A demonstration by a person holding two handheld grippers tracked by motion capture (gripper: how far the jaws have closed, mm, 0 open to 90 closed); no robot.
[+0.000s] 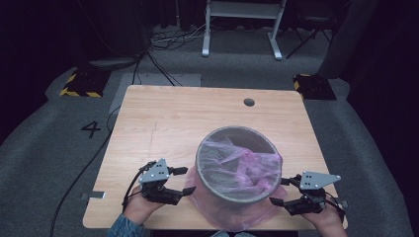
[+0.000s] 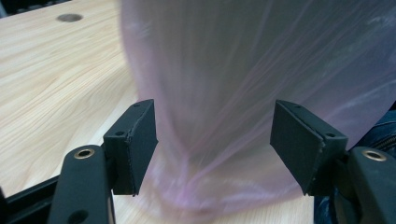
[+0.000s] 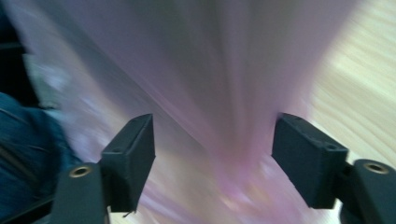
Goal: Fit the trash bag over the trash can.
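The round grey mesh wastebasket point(image 1: 239, 165), wrapped in thin pink plastic bag point(image 1: 225, 205), stands on the wooden table point(image 1: 163, 123). My left gripper point(image 1: 187, 180) and right gripper point(image 1: 279, 191) flank it, both gaping, holding nothing.

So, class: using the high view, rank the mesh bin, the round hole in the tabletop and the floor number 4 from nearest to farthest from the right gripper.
From the right gripper, at the table's near right:
1. Mesh bin, lined with a pink bag, just to its left.
2. Round hole, near the table's far edge.
3. Number 4, on the floor beyond the table's left side.
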